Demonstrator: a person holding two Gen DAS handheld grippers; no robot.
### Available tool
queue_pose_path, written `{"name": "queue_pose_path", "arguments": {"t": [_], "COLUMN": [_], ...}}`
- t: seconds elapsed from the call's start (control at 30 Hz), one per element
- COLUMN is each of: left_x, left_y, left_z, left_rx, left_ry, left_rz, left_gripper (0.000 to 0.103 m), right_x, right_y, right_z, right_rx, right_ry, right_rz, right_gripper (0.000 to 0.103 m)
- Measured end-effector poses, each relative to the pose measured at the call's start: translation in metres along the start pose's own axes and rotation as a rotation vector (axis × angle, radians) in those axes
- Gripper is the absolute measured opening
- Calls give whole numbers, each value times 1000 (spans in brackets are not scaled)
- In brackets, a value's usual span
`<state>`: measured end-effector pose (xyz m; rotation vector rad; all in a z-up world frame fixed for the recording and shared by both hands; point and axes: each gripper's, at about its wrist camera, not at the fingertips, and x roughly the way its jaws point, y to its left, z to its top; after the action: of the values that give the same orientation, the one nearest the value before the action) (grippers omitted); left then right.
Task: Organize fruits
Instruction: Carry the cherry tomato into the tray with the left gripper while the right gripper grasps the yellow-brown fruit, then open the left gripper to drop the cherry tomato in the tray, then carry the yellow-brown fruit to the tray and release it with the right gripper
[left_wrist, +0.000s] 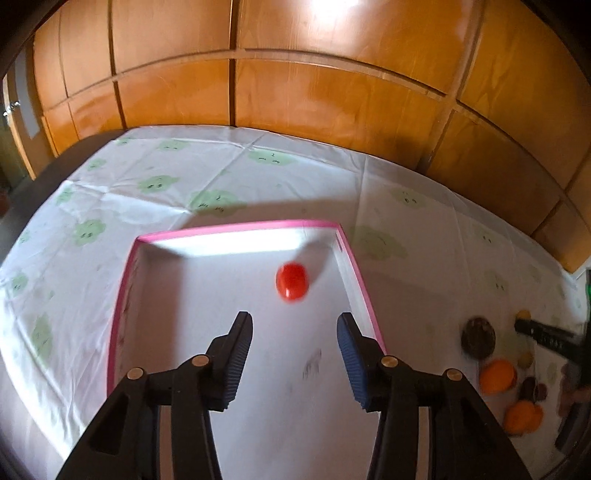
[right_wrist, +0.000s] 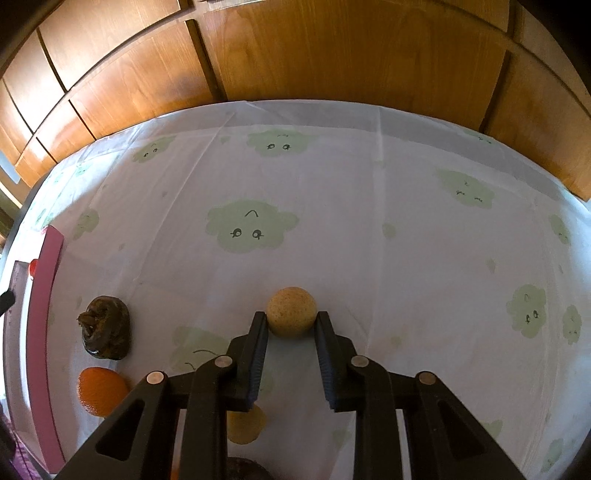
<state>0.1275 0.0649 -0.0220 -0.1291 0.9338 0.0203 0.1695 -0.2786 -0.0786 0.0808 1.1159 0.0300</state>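
Note:
My left gripper is open and empty above a pink-rimmed white box. A small red fruit lies inside the box, just beyond the fingertips. My right gripper is shut on a small round tan fruit, held at its fingertips just above the tablecloth. A dark wrinkled fruit, an orange and a yellow fruit lie to the left of and under the right gripper. The right gripper also shows at the right edge of the left wrist view.
A white tablecloth with green cloud faces covers the table. Wooden cabinet doors stand right behind it. Oranges and small dark fruits lie right of the box. The box's pink wall is at the far left.

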Motion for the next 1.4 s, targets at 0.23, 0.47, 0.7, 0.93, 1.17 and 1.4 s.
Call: {"name": "queue_pose_path", "arguments": {"t": [0.23, 0.47, 0.7, 0.93, 1.17, 1.4], "left_x": [-30, -49, -58, -61, -64, -68], "left_y": [-11, -22, -24, -17, -2, 31], "left_z": [-29, -46, -55, -61, -67, -70], "left_rx": [27, 67, 77, 62, 27, -45], "left_ry": [-46, -73, -85, -83, -87, -100], "left_rz": [12, -1, -12, -10, -7, 32], "left_gripper": [59, 63, 63, 65, 70, 71], "right_x": [-7, -24, -53, -79, -86, -87], "right_y": [-7, -15, 8, 54, 122, 205], "right_z": [-8, -19, -24, -38, -55, -62], "right_rx": [27, 62, 24, -68, -198, -363], "right_ry": [-16, -54, -137, -174, -147, -128], "right_rz": [-36, -56, -28, 68, 195, 316], "right_gripper": [26, 26, 26, 26, 26, 26]}}
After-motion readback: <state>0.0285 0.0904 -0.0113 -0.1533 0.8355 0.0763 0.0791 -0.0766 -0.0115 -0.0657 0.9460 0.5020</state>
